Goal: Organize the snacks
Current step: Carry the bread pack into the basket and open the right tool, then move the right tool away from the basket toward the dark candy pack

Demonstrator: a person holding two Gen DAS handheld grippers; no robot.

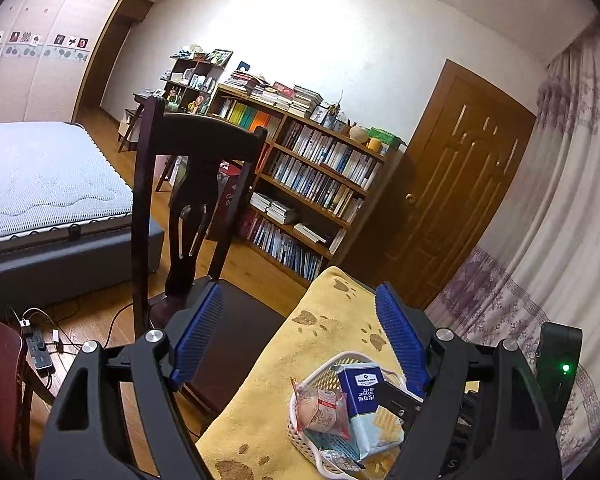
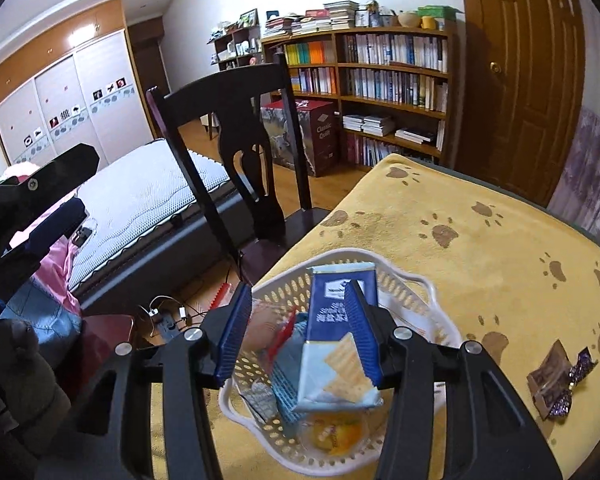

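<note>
One wrapped candy point(image 2: 558, 380) remains on the worktop point(image 2: 480, 240), at three o'clock from your right tool point(image 2: 300, 324), which hangs wide over the basket point(image 2: 420, 284); your left tool point(image 1: 300, 332), also wide, is farther.

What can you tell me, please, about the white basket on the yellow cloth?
The white basket looks like plastic, with perforated walls and a wavy rim. It sits upright on the yellow paw-print cloth, near its edge beside the dark chair. Inside, a blue-and-white cracker packet leans over smaller wrapped snacks. The right gripper hovers open above it.
</note>
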